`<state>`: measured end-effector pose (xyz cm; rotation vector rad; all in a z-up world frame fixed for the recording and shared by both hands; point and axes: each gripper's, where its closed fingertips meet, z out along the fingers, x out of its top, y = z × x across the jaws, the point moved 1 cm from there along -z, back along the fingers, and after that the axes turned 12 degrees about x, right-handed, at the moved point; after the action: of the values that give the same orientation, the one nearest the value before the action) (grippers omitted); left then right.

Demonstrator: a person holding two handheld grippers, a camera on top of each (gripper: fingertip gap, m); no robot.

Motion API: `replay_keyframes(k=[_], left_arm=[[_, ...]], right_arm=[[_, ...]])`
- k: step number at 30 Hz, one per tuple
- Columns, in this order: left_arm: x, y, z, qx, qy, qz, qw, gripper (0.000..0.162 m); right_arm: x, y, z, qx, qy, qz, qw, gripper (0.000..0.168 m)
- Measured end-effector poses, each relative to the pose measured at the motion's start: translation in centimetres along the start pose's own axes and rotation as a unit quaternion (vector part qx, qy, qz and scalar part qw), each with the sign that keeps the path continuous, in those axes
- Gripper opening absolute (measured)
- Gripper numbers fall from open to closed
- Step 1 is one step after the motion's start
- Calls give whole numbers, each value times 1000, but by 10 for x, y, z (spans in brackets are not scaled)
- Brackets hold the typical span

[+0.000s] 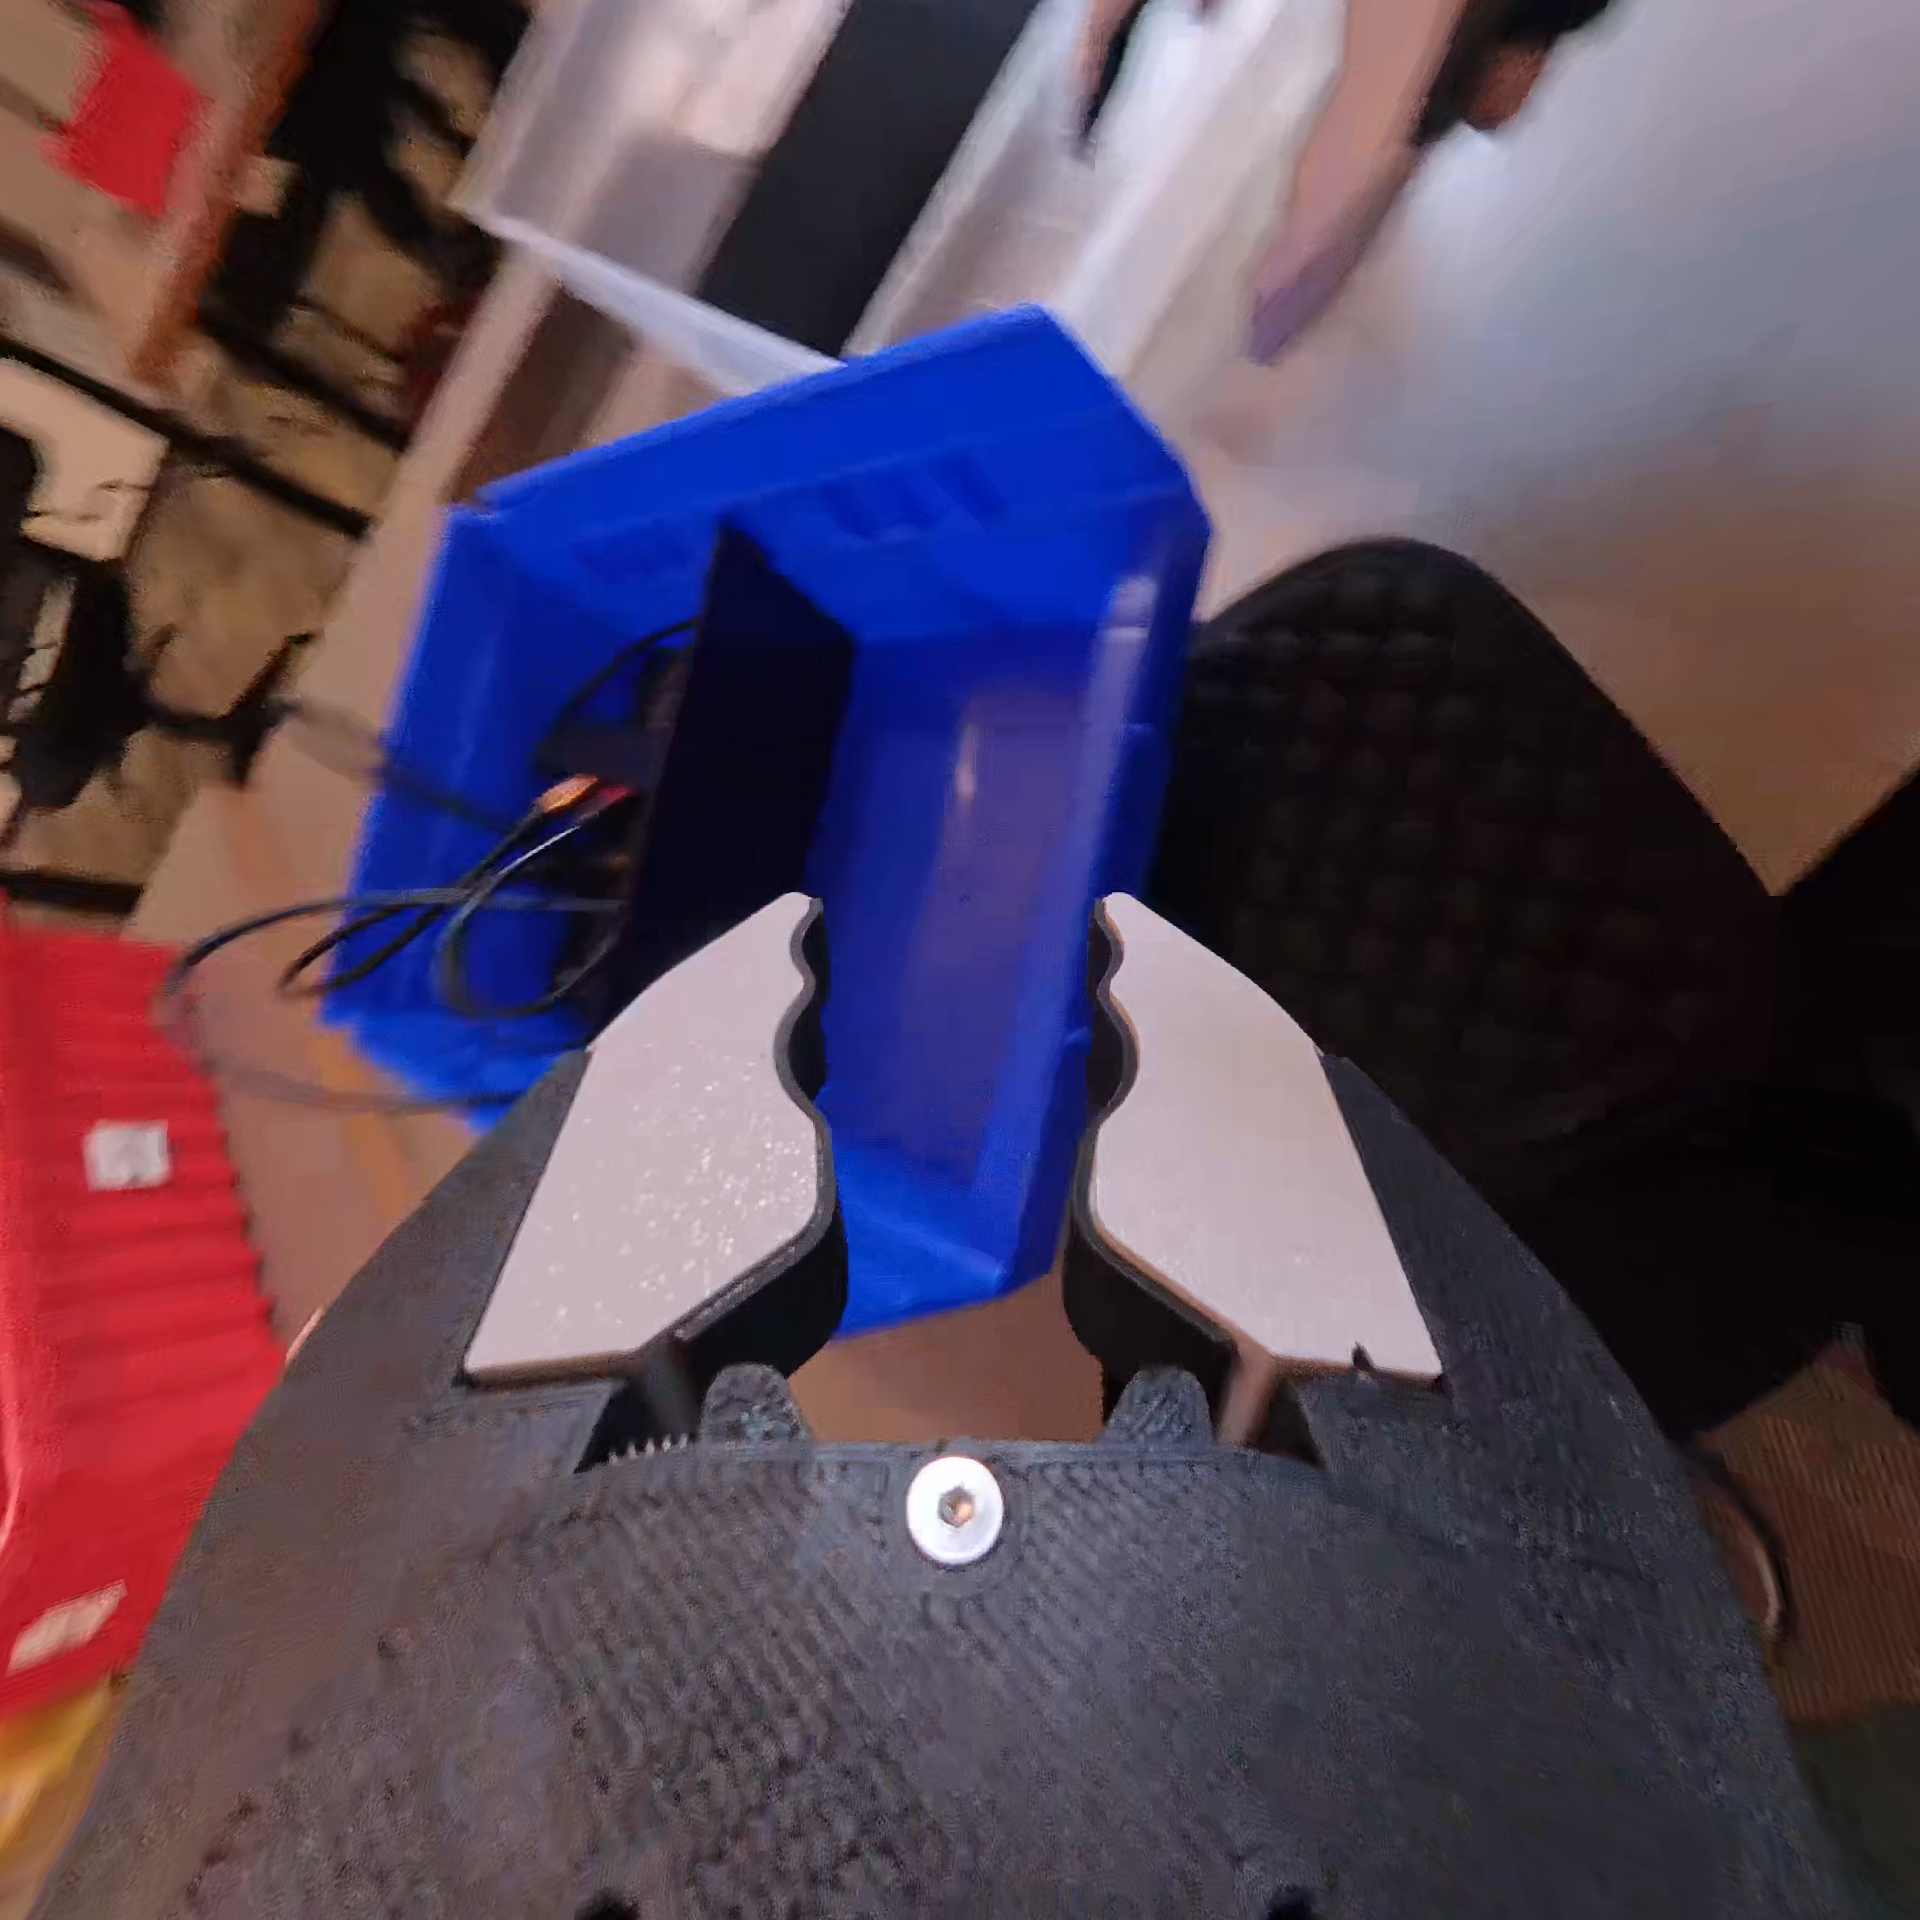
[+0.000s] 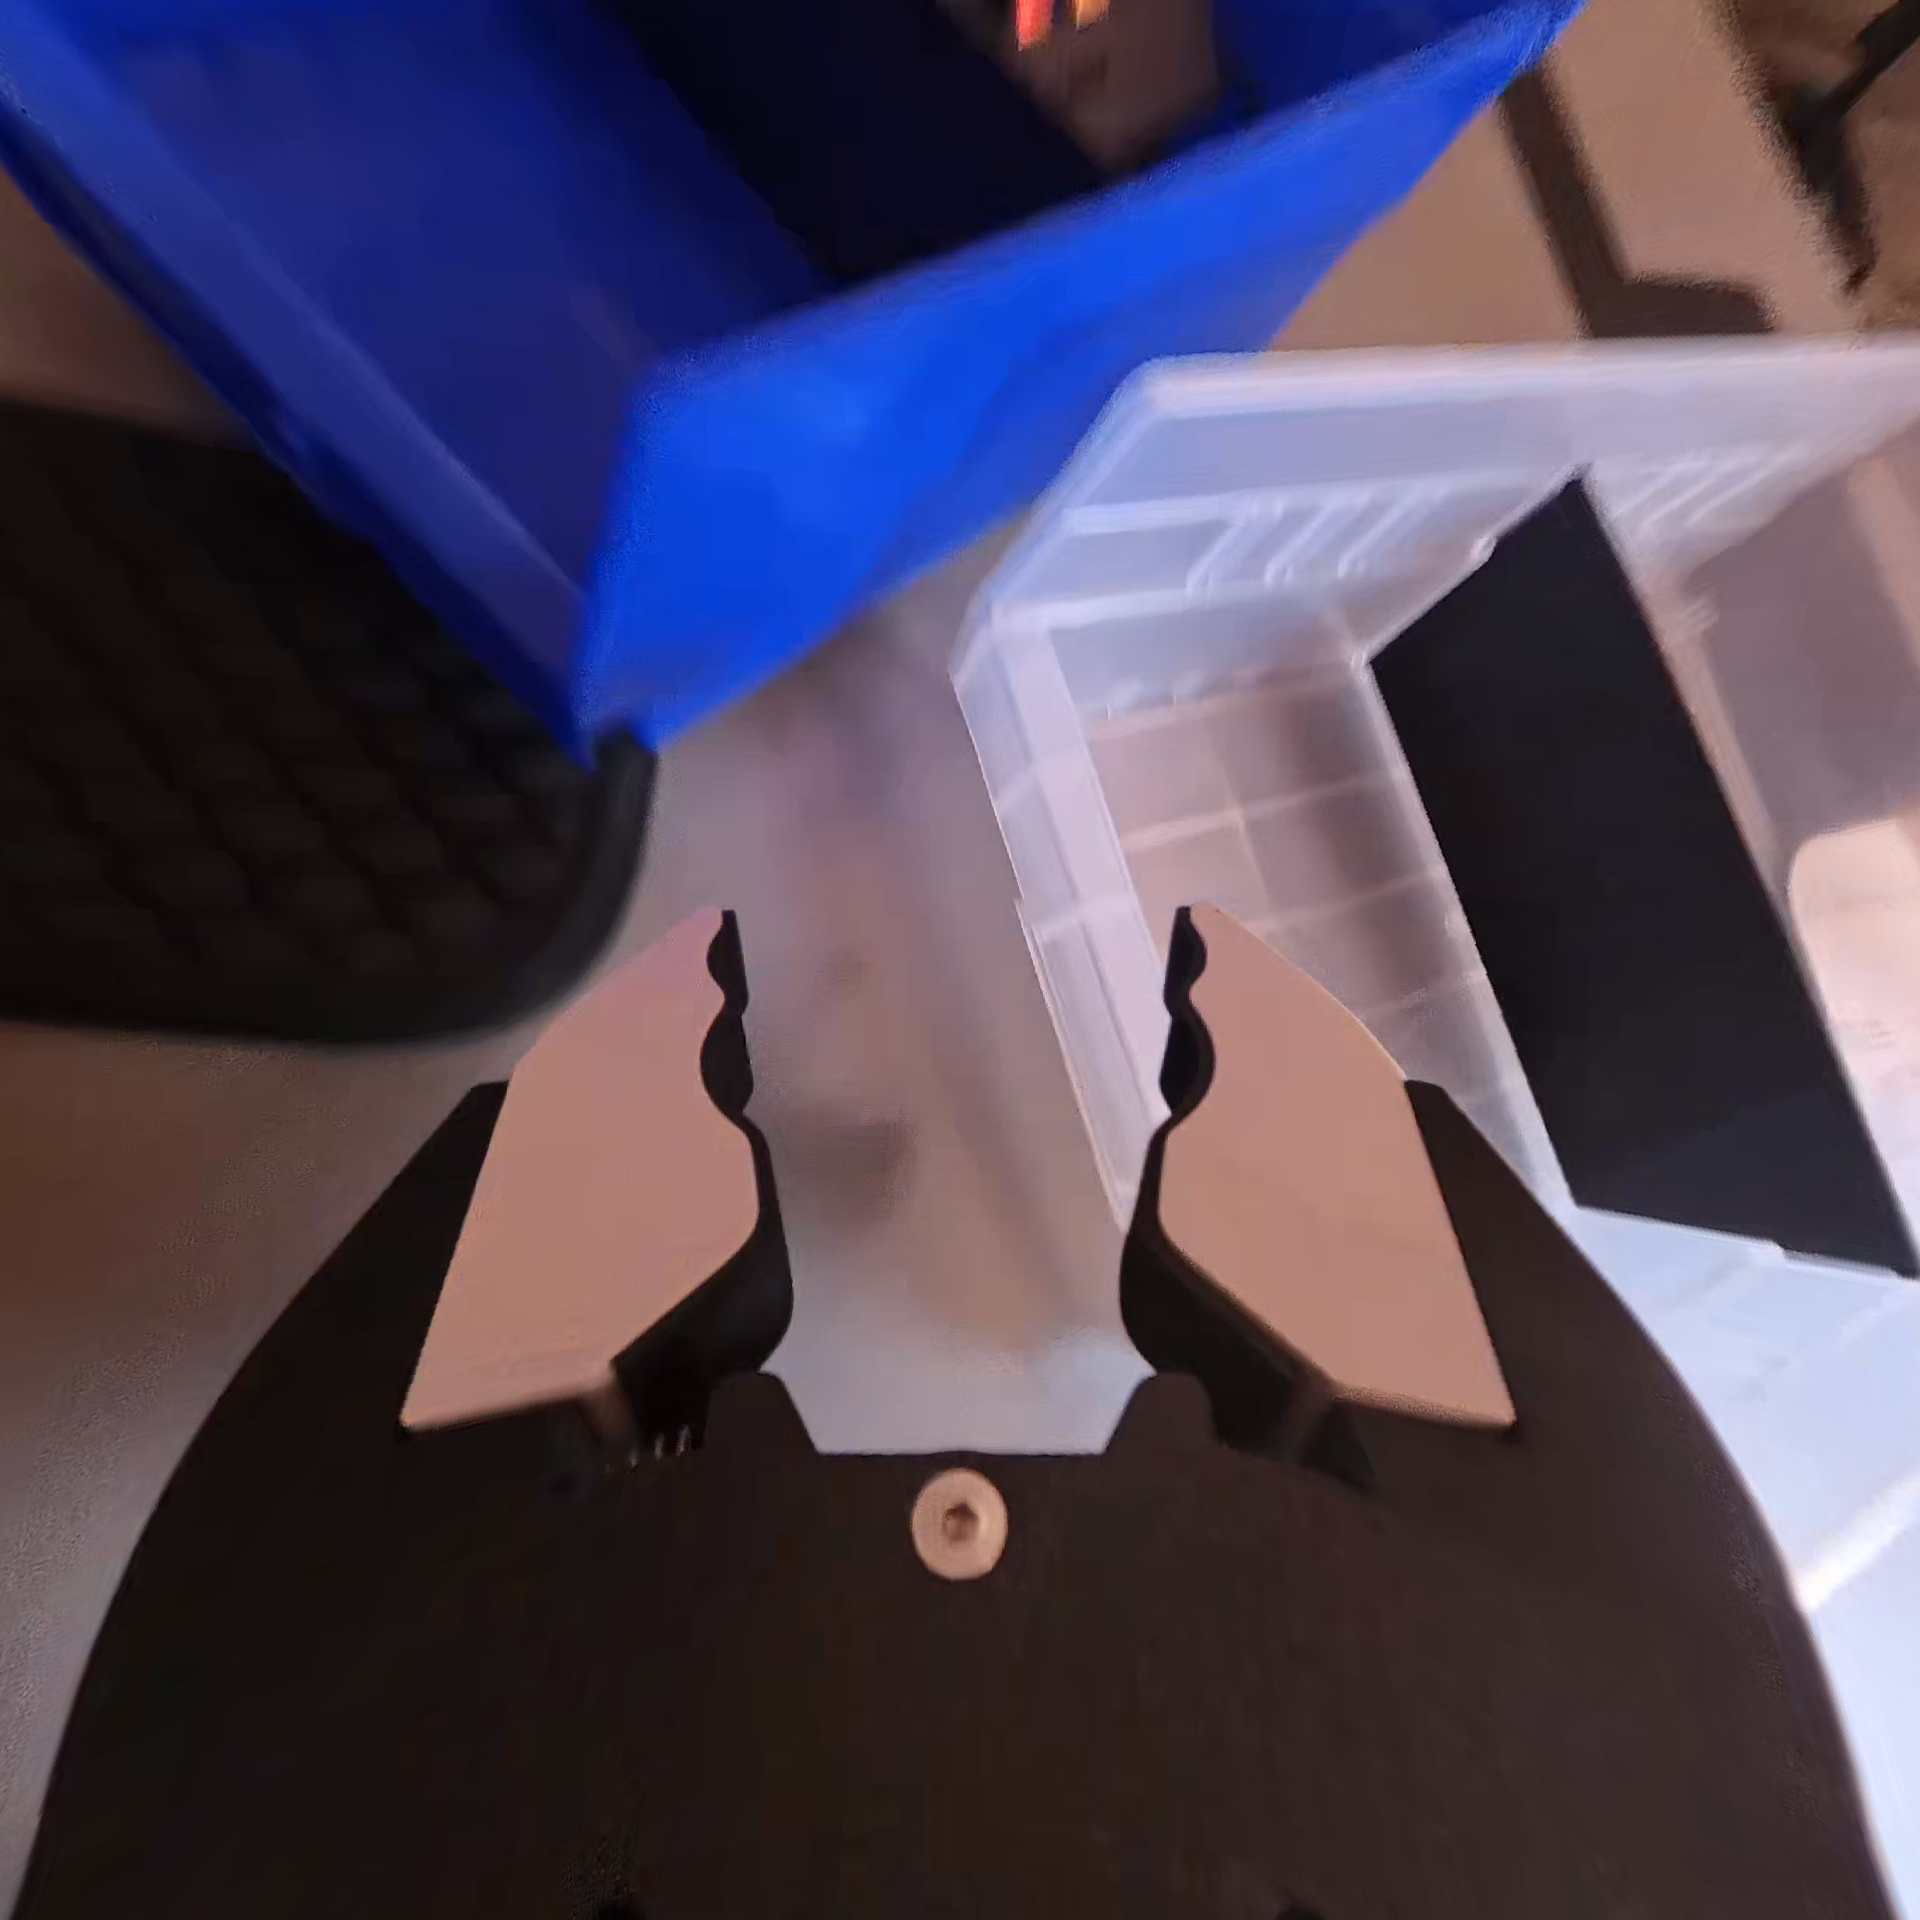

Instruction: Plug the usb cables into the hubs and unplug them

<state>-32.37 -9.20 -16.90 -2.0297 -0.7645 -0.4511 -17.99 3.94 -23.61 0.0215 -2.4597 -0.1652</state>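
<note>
No writing is legible; the white labels on the red packaging point(image 1: 114, 1247) are blurred.

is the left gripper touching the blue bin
Touching. The left wrist view shows the left gripper clamped on the blue bin wall, both fingers pressed against it.

A pale, smooth surface point(image 2: 208, 1195) carries a clear plastic bin point(image 2: 1195, 644) with a black panel point(image 2: 1621, 935) inside it. Beside the bin lies a black mat point(image 2: 260, 748) with a gridded texture and a rounded corner. Whether the blue bin point(image 2: 883, 520) near them rests on the surface cannot be told.
</note>
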Motion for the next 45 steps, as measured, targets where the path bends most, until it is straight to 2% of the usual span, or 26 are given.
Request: replay_keyframes(k=[2,4,5,6,8,10,14,20,24,29,36,45], left_arm=[[-4,28,28,-52,-47,66,995,55],[-18,46,52,-93,-104,113,984,62],[-25,50,61,-105,-125,126,978,63],[-30,50,68,-112,-139,131,975,62],[-37,51,79,-128,-157,132,970,49],[-41,59,79,-170,-159,137,963,30],[-41,57,79,-182,-157,133,962,29],[-41,51,84,-178,-148,143,962,28],[-32,44,100,-178,-150,141,962,28],[-18,26,130,-170,-149,139,964,29],[-16,14,178,-146,-150,152,966,29],[-9,0,208,-113,-122,153,974,29]], right_arm=[[-23,21,8,-19,-95,-40,995,81],[-36,45,17,-50,-149,-79,984,81],[-43,51,23,-47,-169,-82,981,78],[-48,54,26,-39,-177,-76,980,64],[-56,54,25,-16,-183,-72,980,38],[-65,55,17,-22,-187,-87,978,33],[-95,40,-13,-32,-175,-67,982,32],[-169,31,-79,-55,-171,-37,983,33],[-218,47,-114,-74,-184,-9,980,33],[-262,88,-141,-101,-189,27,976,33],[-295,141,-158,-149,-157,52,975,35],[-309,151,-171,-188,-136,70,970,46]])
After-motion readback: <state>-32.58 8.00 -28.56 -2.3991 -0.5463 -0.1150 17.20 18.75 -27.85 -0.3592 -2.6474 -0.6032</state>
